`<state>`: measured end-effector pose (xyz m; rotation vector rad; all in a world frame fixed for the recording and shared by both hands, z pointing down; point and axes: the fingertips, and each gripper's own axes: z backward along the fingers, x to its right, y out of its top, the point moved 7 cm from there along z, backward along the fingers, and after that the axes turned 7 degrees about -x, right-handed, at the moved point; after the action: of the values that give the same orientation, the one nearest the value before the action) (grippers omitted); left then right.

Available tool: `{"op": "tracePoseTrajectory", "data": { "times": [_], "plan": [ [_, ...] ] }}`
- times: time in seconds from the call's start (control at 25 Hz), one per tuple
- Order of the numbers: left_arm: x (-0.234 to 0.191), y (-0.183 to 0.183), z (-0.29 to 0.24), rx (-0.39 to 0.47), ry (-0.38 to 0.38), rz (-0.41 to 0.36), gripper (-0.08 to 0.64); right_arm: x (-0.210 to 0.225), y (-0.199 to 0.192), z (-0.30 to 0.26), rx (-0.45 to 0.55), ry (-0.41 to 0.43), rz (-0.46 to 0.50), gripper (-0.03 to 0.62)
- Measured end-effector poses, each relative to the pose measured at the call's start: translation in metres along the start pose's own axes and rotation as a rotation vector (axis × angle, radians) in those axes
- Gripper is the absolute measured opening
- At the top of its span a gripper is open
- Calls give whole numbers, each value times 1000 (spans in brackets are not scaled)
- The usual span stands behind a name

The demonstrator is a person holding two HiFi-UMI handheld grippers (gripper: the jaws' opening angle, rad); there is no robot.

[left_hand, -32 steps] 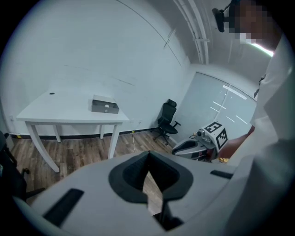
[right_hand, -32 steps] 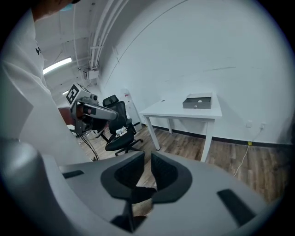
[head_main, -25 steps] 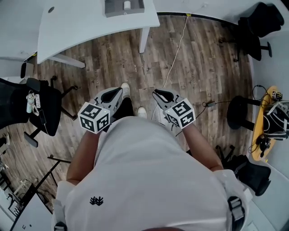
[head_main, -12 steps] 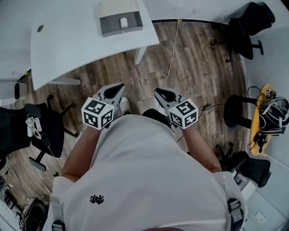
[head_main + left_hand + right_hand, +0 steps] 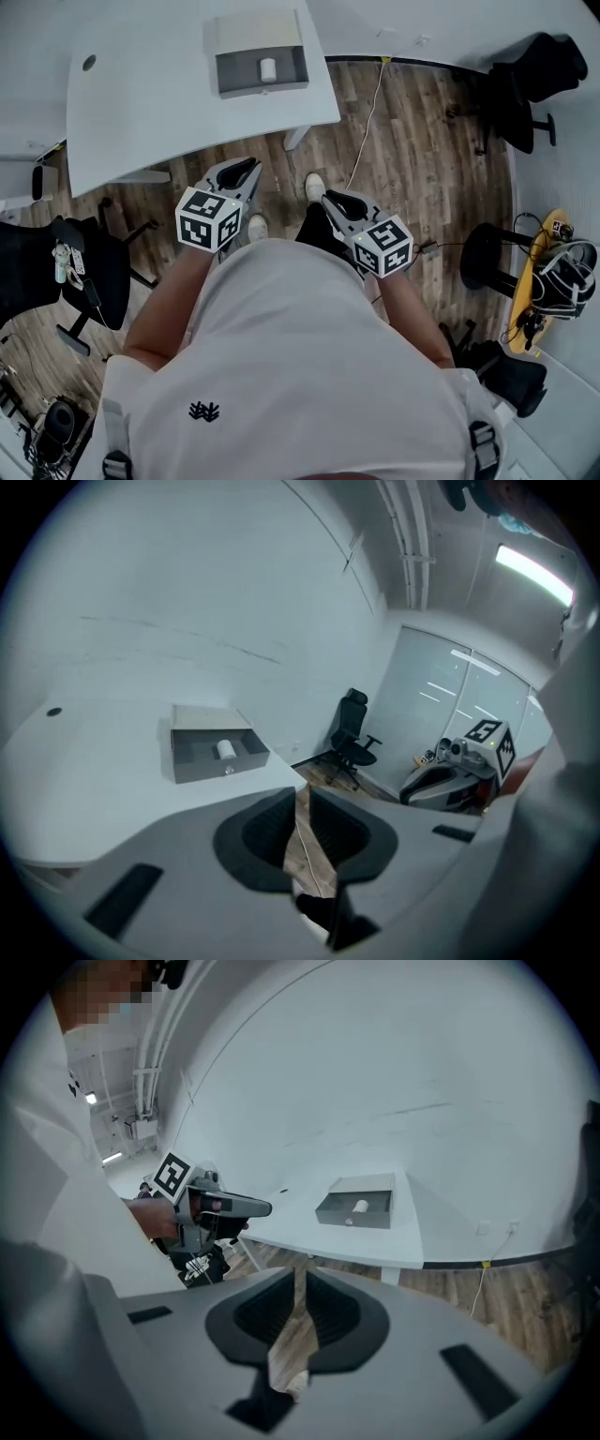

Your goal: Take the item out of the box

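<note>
White item, in grey box, orientation unclear

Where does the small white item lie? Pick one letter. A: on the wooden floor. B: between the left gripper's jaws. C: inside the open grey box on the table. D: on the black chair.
C: the white item lies inside the open grey box, which stands on the white table.
</note>
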<state>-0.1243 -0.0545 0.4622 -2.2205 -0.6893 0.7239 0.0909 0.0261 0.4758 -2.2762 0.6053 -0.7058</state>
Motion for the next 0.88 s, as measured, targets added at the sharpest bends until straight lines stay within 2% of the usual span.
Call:
{"op": "tracePoseTrajectory", "data": {
  "times": [0.2,0.48,0.88],
  "plan": [
    [-21,33,-39,-1,113,21,51,51,27,5,-2,44,50,40],
    [-66,69,-93,-88,273,59,90,121,56,5,8,88,81,40],
    [-113,97,-147,-216,394,128,132,184,69,3,-1,160,79,40]
  ]
}}
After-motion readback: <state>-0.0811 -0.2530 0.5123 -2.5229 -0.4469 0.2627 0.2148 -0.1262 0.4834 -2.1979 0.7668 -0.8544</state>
